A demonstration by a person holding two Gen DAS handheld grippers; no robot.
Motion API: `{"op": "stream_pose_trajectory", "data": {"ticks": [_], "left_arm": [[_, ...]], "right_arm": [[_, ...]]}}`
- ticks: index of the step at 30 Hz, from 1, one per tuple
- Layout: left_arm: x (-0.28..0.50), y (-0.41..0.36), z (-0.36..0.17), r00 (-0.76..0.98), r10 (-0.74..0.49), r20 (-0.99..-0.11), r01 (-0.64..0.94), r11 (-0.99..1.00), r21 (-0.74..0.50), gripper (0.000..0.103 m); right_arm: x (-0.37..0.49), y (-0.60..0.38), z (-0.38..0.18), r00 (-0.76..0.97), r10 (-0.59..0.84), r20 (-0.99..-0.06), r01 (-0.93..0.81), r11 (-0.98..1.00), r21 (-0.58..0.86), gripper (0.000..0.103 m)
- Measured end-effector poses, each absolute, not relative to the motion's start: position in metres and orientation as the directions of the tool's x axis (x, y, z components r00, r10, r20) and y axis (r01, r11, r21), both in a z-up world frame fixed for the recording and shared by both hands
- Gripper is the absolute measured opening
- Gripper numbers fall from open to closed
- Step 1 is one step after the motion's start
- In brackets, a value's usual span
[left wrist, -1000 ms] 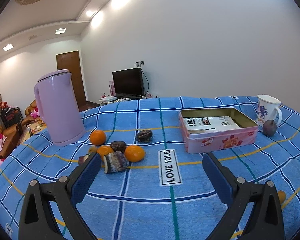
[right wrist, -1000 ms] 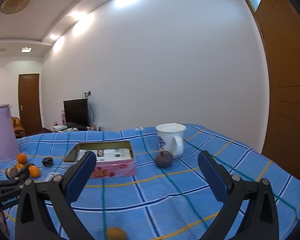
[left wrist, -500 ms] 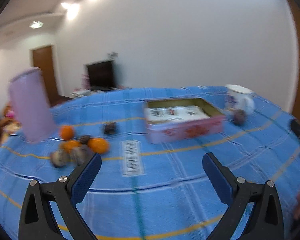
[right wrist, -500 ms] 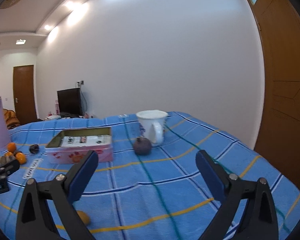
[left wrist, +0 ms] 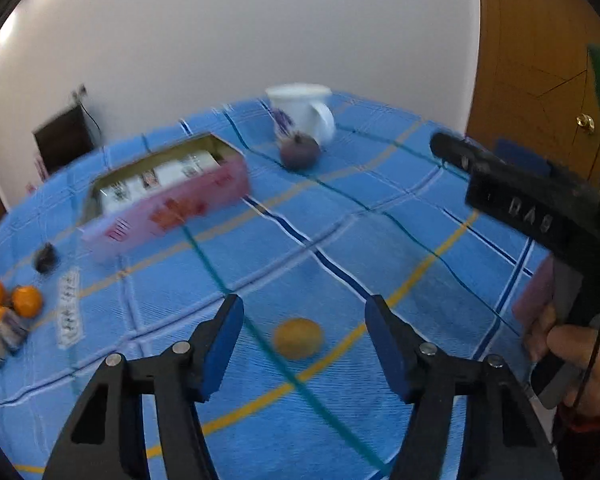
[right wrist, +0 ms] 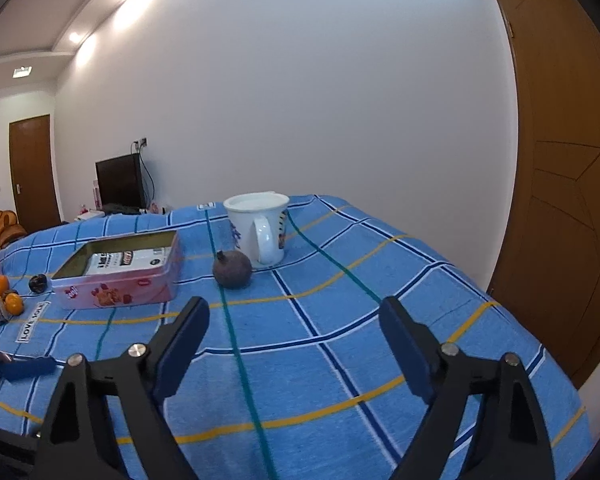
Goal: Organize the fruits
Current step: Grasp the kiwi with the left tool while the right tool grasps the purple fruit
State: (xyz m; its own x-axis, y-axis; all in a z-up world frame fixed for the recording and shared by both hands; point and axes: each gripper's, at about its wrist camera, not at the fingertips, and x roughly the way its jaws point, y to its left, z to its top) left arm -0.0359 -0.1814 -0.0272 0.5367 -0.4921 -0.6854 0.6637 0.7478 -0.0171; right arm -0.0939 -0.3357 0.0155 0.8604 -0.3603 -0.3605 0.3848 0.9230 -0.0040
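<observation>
A small yellow-orange fruit [left wrist: 298, 338] lies alone on the blue checked tablecloth [left wrist: 380, 232]. My left gripper [left wrist: 303, 312] points down at it. Its jaws are closing with the fruit between them, and the pads stand clear of it. My right gripper [right wrist: 294, 308] hovers over the cloth, its jaws closing on nothing. A dark purple fruit [right wrist: 233, 270] sits ahead of it, against a white mug [right wrist: 260, 228]. The open pink tin [right wrist: 120, 276] holds packets. Several oranges and dark fruits [right wrist: 8, 304] cluster at the far left.
A person's hand [left wrist: 572, 344] holds the right gripper's body [left wrist: 512, 196] at the right of the left wrist view. The left gripper's blue pad [right wrist: 28, 366] shows at the lower left. A wooden door [right wrist: 572, 200] stands beyond the table's right edge.
The left gripper swung right and tipped down, from the fruit cluster to the lone yellow fruit, and its jaws narrowed. The right gripper moved closer to the mug and purple fruit, its jaws slightly narrower.
</observation>
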Motion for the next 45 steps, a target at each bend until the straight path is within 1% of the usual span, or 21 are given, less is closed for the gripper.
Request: {"op": "stream_pose_trajectory", "data": {"ticks": [1,2,3,5,8,11,13,17,19,25,27,28,30,32,33,34,36,40,45], "left_arm": [[-0.034,-0.183,-0.03,0.526,-0.486,-0.698,0.661,0.75,-0.024,0.063],[-0.032,-0.186,-0.033,0.518,-0.475,-0.711,0.658,0.753,-0.023,0.055],[-0.028,-0.19,-0.037,0.508,-0.462,-0.727,0.658,0.753,-0.019,0.044],[-0.025,-0.194,-0.041,0.498,-0.436,-0.75,0.652,0.758,-0.008,0.043],[-0.021,-0.194,-0.045,0.481,-0.43,-0.764,0.649,0.761,-0.02,0.032],[-0.021,-0.192,-0.045,0.479,-0.442,-0.758,0.652,0.758,-0.03,0.031],[-0.018,-0.191,-0.045,0.465,-0.455,-0.759,0.658,0.751,-0.047,0.031],[-0.005,-0.178,-0.037,0.429,-0.52,-0.738,0.656,0.741,-0.141,0.031],[0.0,-0.165,-0.024,0.449,-0.553,-0.702,0.653,0.739,-0.164,0.031],[0.003,-0.133,0.011,0.531,-0.607,-0.592,0.654,0.737,-0.17,0.031],[0.004,-0.128,0.017,0.545,-0.615,-0.57,0.654,0.737,-0.17,0.031],[0.006,-0.125,0.019,0.552,-0.617,-0.561,0.654,0.738,-0.169,0.031],[0.01,-0.123,0.023,0.561,-0.608,-0.562,0.646,0.746,-0.162,0.031],[0.016,-0.121,0.021,0.563,-0.595,-0.574,0.636,0.755,-0.159,0.031],[0.019,-0.12,0.02,0.562,-0.591,-0.579,0.63,0.759,-0.162,0.031],[0.022,-0.119,0.018,0.561,-0.587,-0.584,0.624,0.763,-0.168,0.031],[0.026,-0.115,0.017,0.566,-0.578,-0.589,0.611,0.773,-0.171,0.031],[0.031,-0.109,0.017,0.58,-0.551,-0.599,0.586,0.794,-0.163,0.031],[0.039,-0.104,0.018,0.6,-0.528,-0.601,0.563,0.812,-0.151,0.031]], "right_arm": [[-0.093,-0.337,0.015,0.86,-0.354,-0.367,0.38,0.925,-0.001,0.089],[-0.091,-0.34,0.016,0.861,-0.342,-0.376,0.371,0.928,0.007,0.089],[-0.088,-0.342,0.016,0.863,-0.324,-0.387,0.359,0.933,0.019,0.089],[-0.078,-0.347,0.018,0.862,-0.29,-0.417,0.336,0.941,0.04,0.089],[-0.057,-0.351,0.022,0.853,-0.251,-0.457,0.302,0.952,0.042,0.089],[-0.026,-0.355,0.025,0.842,-0.173,-0.51,0.243,0.967,0.072,0.089],[0.002,-0.358,0.02,0.816,-0.116,-0.566,0.213,0.971,0.108,0.089],[0.053,-0.367,0.002,0.745,-0.024,-0.667,0.211,0.956,0.202,0.089],[0.072,-0.37,-0.007,0.719,-0.03,-0.695,0.244,0.946,0.212,0.088],[0.115,-0.377,-0.026,0.669,-0.057,-0.741,0.311,0.927,0.21,0.086],[0.125,-0.376,-0.033,0.654,-0.063,-0.754,0.328,0.922,0.207,0.085],[0.128,-0.377,-0.034,0.648,-0.067,-0.758,0.333,0.921,0.204,0.083],[0.135,-0.376,-0.037,0.637,-0.07,-0.767,0.338,0.92,0.197,0.079],[0.141,-0.375,-0.038,0.634,-0.077,-0.769,0.336,0.923,0.185,0.079],[0.142,-0.374,-0.038,0.632,-0.077,-0.771,0.332,0.926,0.181,0.075],[0.143,-0.373,-0.037,0.635,-0.072,-0.769,0.323,0.929,0.179,0.066],[0.142,-0.371,-0.036,0.654,-0.038,-0.756,0.29,0.935,0.203,0.054],[0.138,-0.363,-0.036,0.656,-0.053,-0.753,0.275,0.946,0.173,0.054],[0.115,-0.373,-0.03,0.682,-0.032,-0.73,0.286,0.931,0.226,0.054]]}}
